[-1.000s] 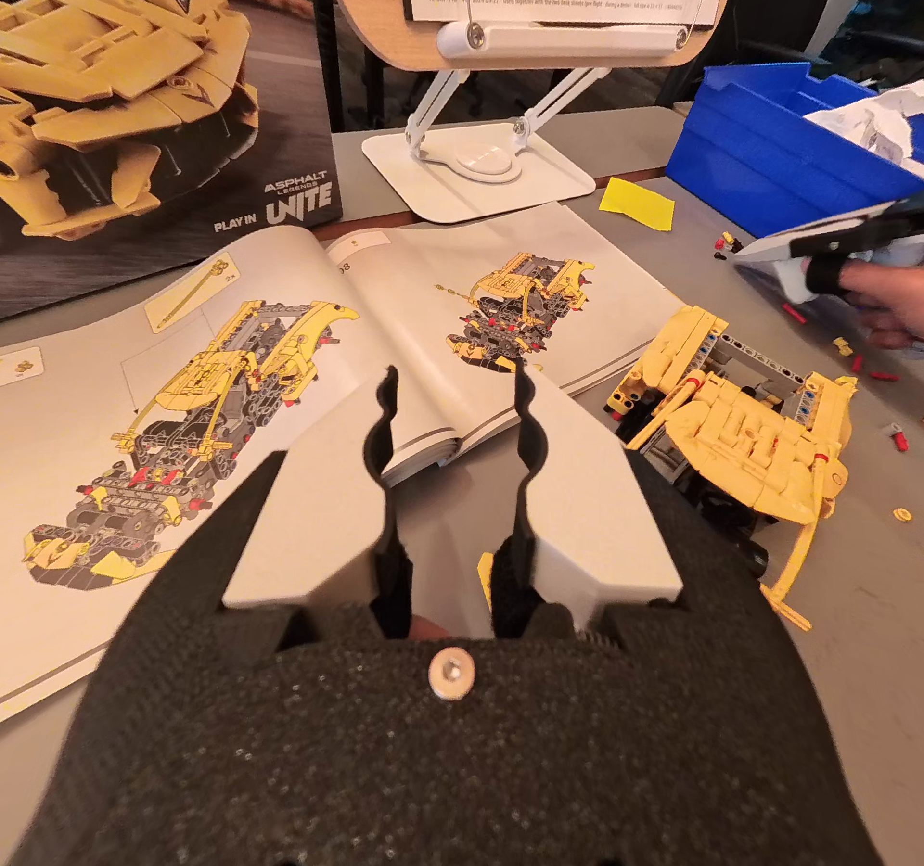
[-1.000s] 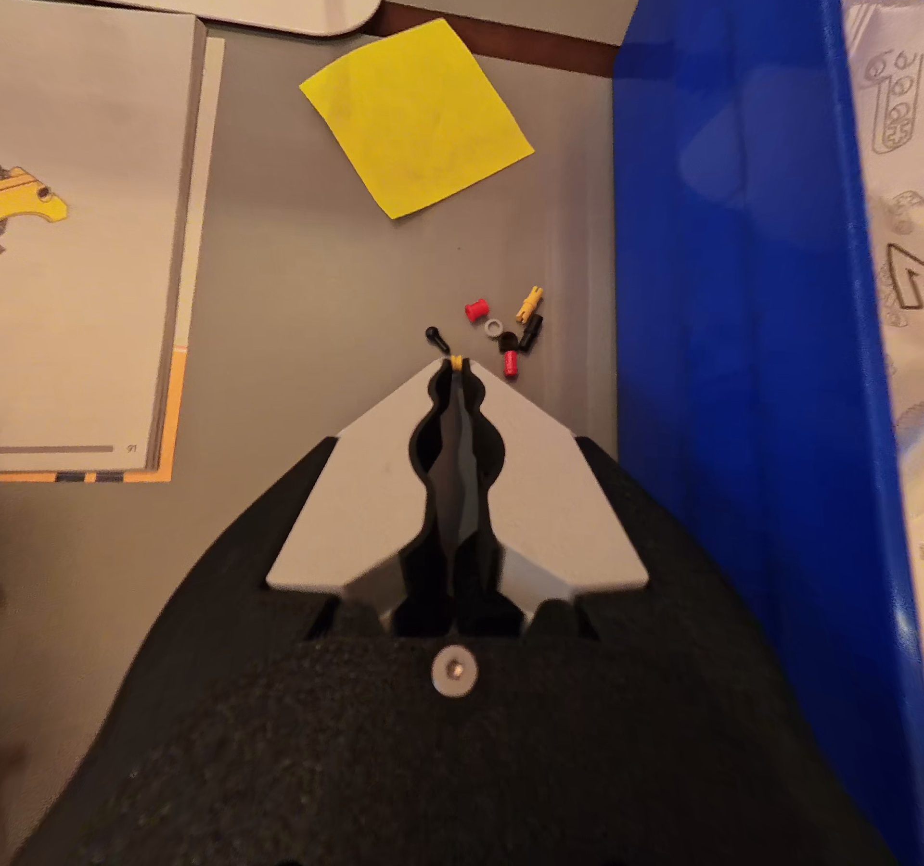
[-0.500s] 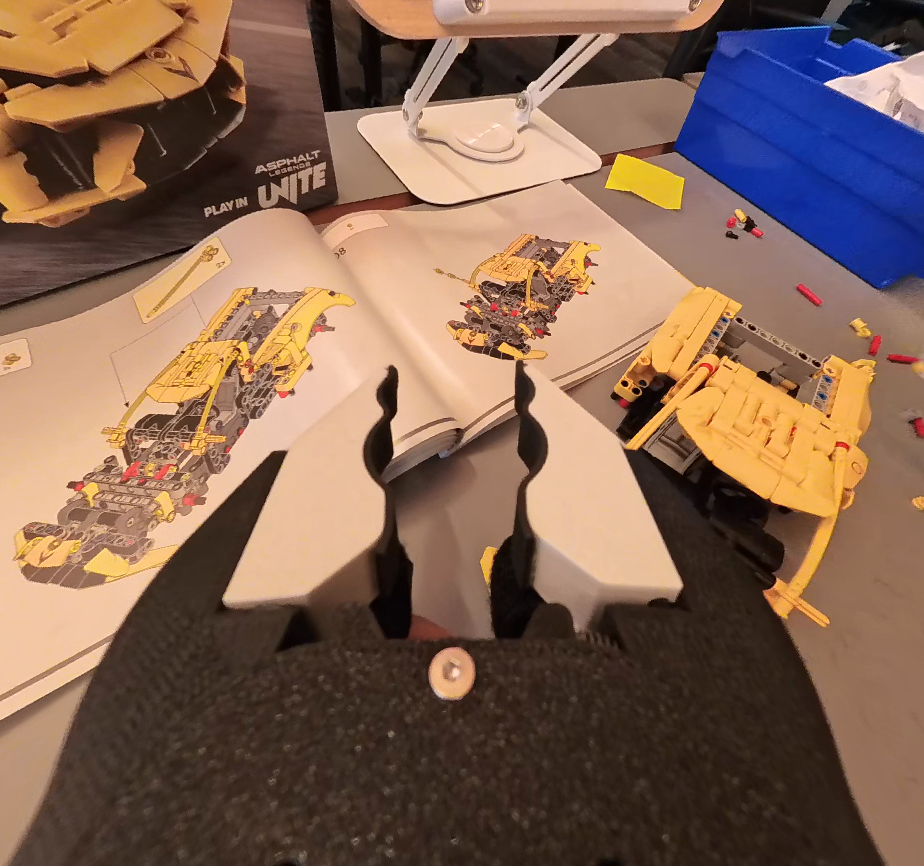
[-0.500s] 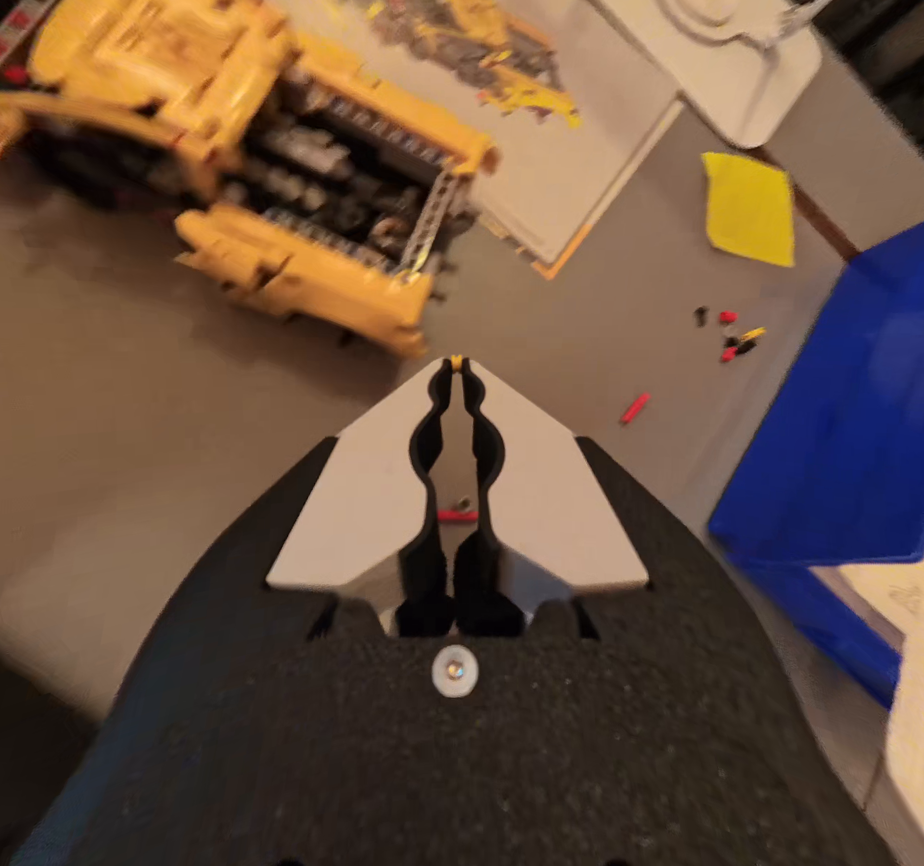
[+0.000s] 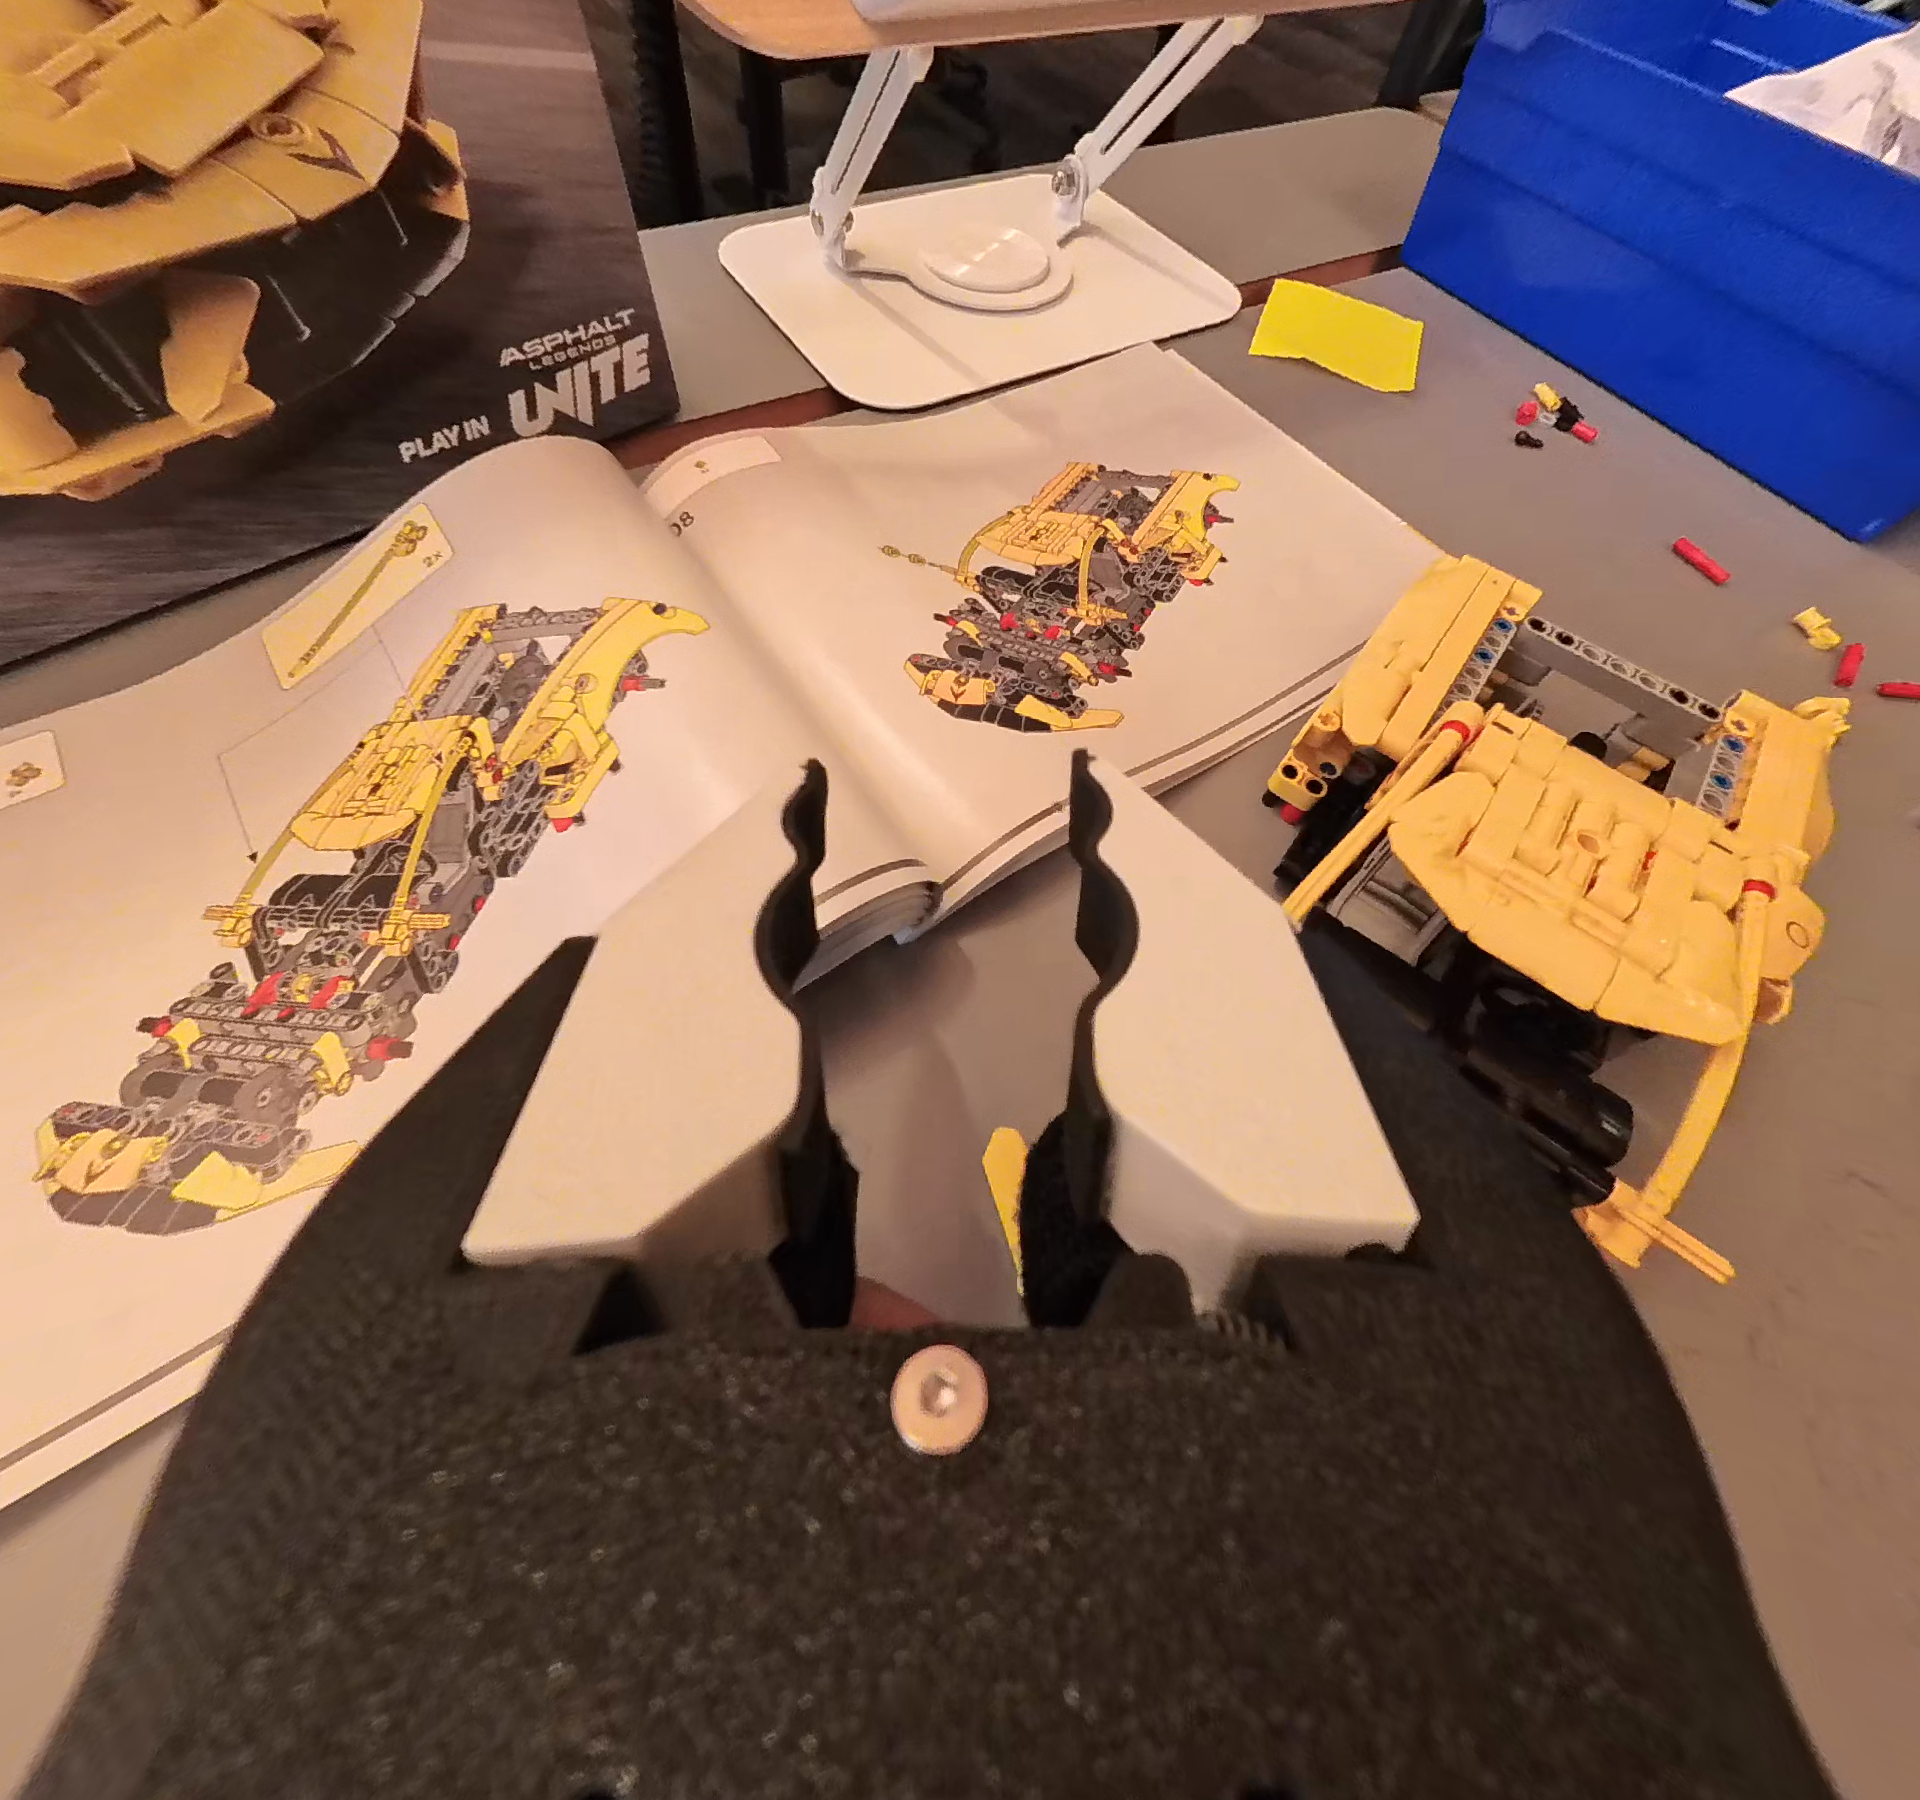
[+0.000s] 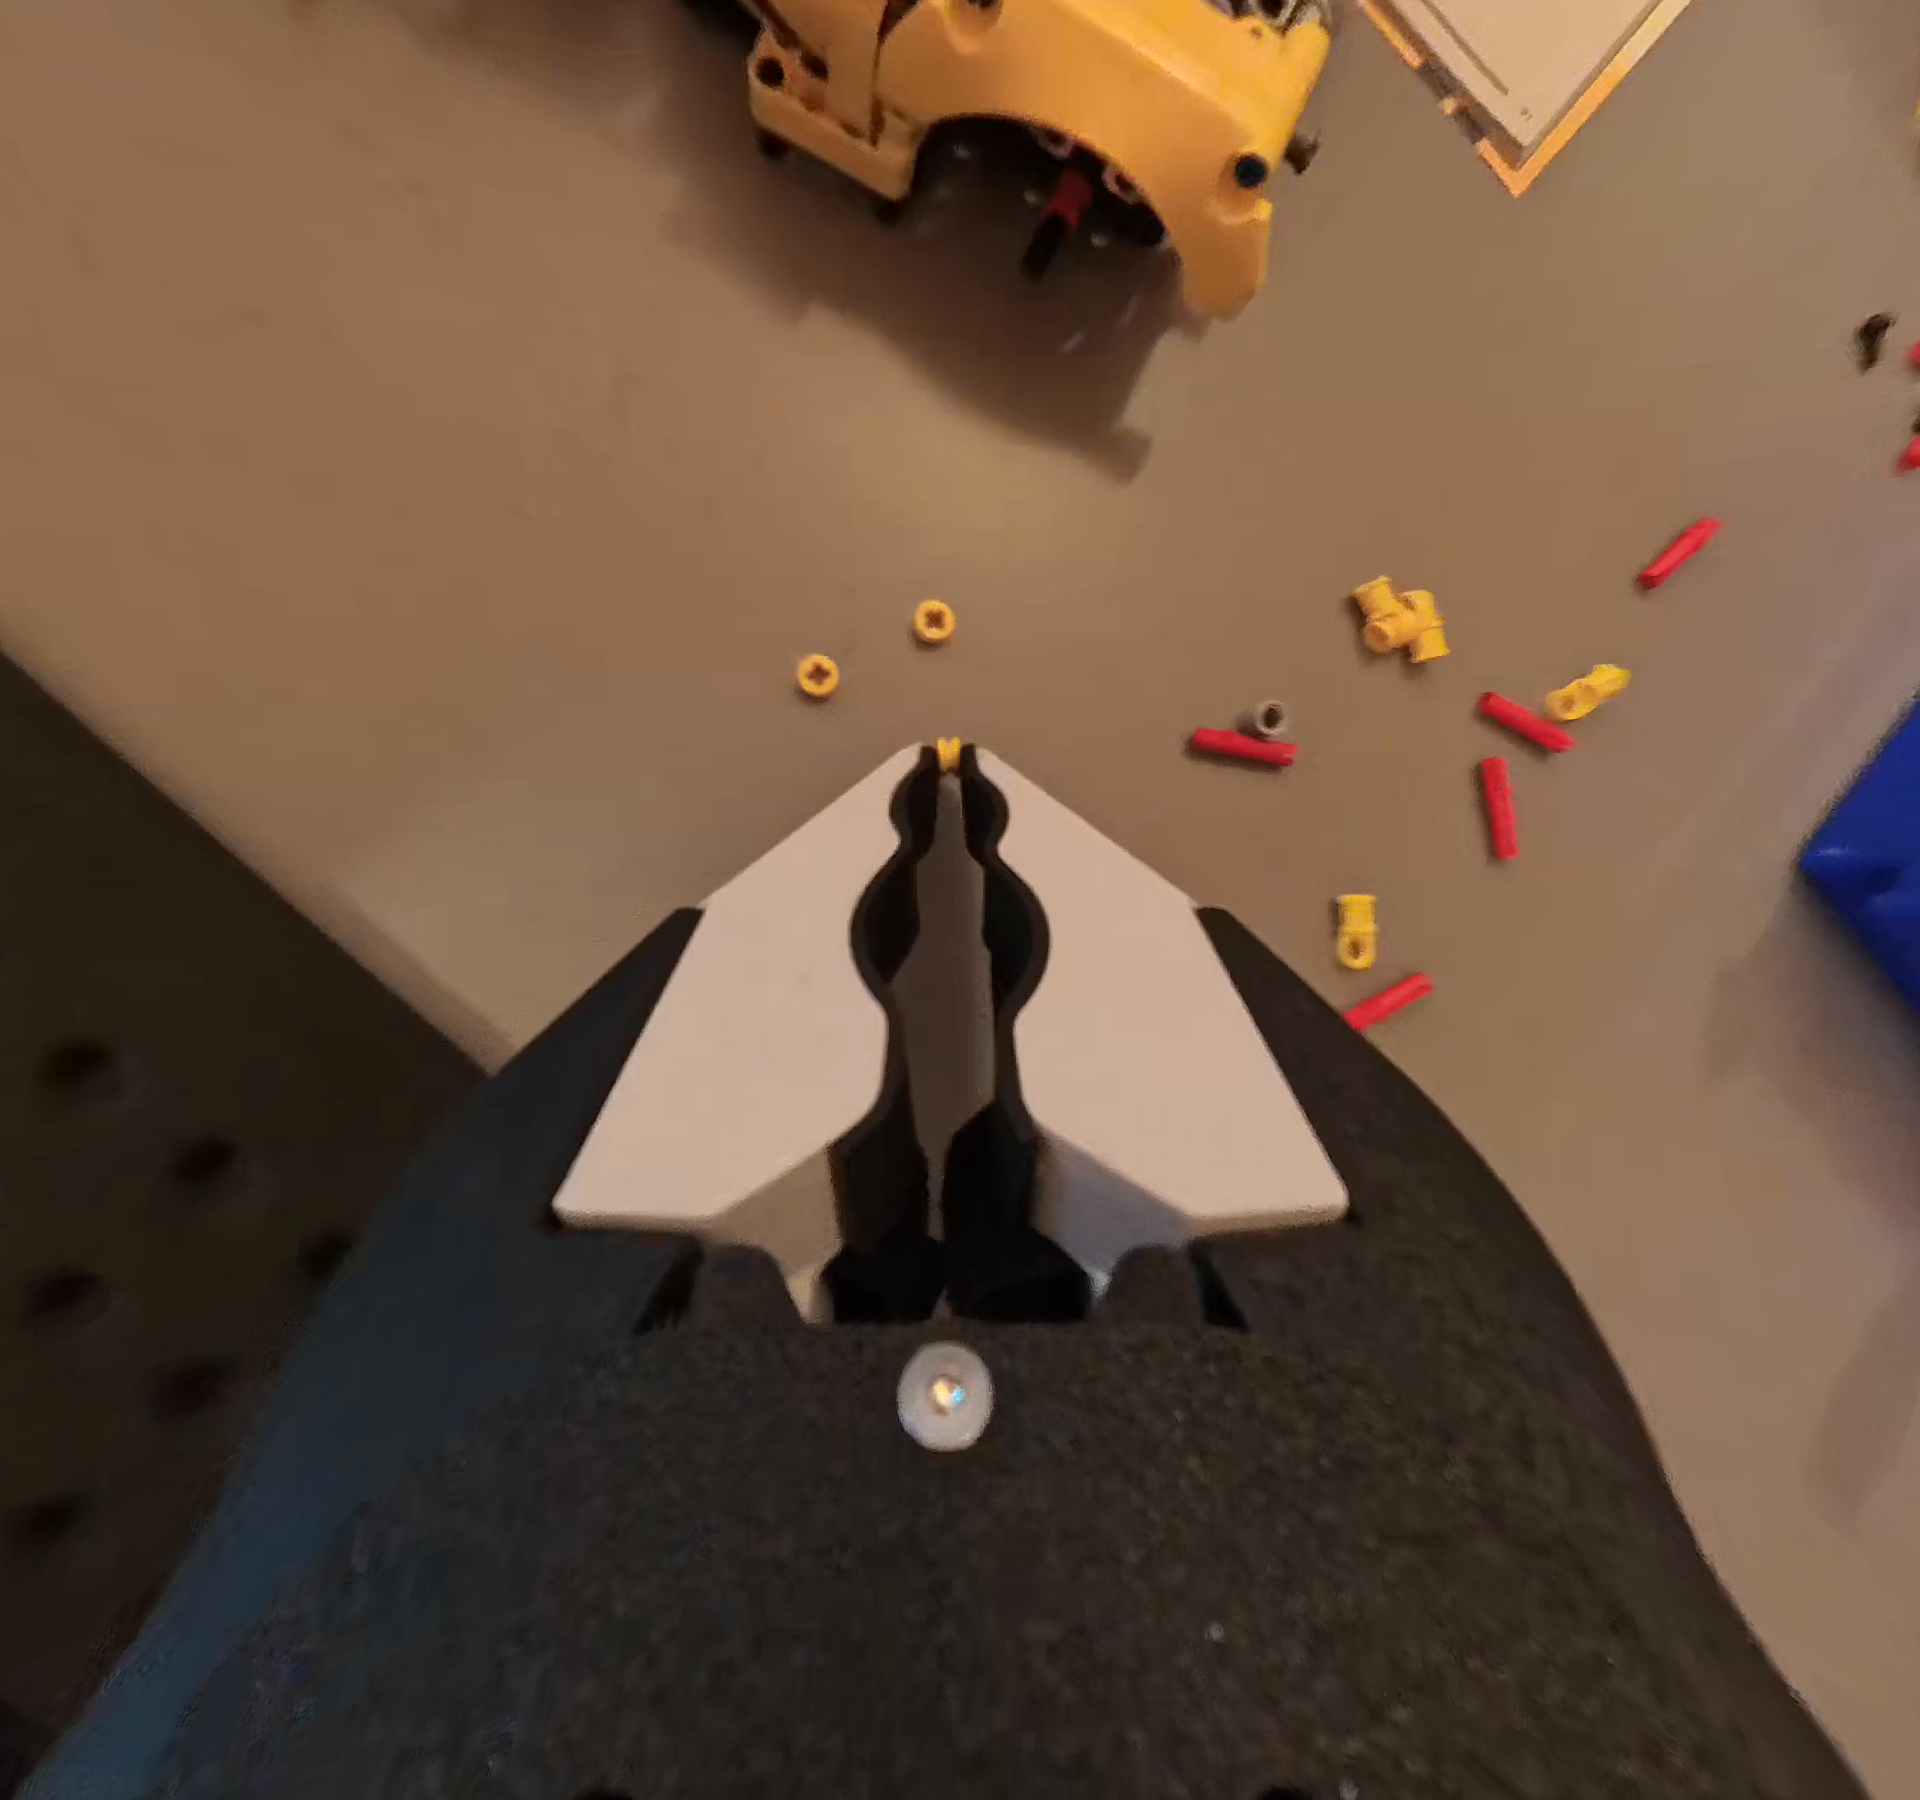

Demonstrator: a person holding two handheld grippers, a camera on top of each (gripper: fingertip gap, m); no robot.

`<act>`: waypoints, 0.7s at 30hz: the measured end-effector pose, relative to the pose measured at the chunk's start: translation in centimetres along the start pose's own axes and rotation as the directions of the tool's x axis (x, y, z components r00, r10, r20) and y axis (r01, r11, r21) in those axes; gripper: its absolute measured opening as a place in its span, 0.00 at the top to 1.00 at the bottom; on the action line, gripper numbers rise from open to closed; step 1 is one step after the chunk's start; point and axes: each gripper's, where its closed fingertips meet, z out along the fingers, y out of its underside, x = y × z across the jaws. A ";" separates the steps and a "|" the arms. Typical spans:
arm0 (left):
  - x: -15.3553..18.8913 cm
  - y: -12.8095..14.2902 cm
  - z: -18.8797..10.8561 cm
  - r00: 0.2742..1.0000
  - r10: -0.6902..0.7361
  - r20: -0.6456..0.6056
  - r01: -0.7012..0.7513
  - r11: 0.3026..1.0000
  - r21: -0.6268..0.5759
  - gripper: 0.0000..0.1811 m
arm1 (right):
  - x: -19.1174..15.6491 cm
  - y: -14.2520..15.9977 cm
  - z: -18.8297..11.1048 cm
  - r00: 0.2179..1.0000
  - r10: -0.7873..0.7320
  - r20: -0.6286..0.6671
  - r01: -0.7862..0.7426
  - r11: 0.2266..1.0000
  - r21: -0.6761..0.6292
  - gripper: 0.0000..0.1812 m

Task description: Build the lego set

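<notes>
The partly built yellow lego car sits on the grey table right of the open instruction book. My left gripper is open and empty, hovering over the book's front edge, left of the car. In the right wrist view the car lies at the top. My right gripper is shut on a tiny yellow lego piece at its tips, above the table. Two yellow round bushes lie just ahead of it. Red pins and yellow connectors lie scattered to the right.
The set's box stands at the back left. A white stand with a wooden board is behind the book. A blue bin is at the back right, with a yellow note and small parts beside it. The table edge runs at lower left. One gripper's finger ends stand about 30 centimeters off the other's.
My right gripper, still holding the tiny yellow piece, swung away from the blue bin and small parts to the table near the car. The left gripper moved slightly forward, still open.
</notes>
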 end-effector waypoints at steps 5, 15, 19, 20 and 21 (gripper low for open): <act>0.0 0.0 0.0 1.000 0.013 0.007 -0.013 1.000 -0.001 0.74 | 0.9 0.9 0.3 0.968 -0.204 -0.149 0.186 0.974 -0.126 0.99; 0.1 -0.2 -0.2 1.000 0.007 0.001 -0.007 1.000 0.008 0.74 | -0.5 0.2 0.0 0.990 -0.106 -0.088 0.103 0.994 -0.038 0.92; 0.2 -0.2 -0.2 1.000 0.010 0.000 -0.010 1.000 0.006 0.74 | -0.4 -0.1 -2.0 0.994 0.100 0.050 -0.104 0.992 0.076 0.88; 0.2 -0.3 -0.2 1.000 0.010 -0.001 -0.009 1.000 0.008 0.74 | -0.1 -0.1 -2.7 0.987 0.142 0.076 -0.150 0.984 0.101 0.87; 0.2 -0.3 -0.2 1.000 0.009 -0.002 -0.009 1.000 0.009 0.74 | 0.3 0.2 -3.3 0.979 0.179 0.097 -0.190 0.974 0.121 0.87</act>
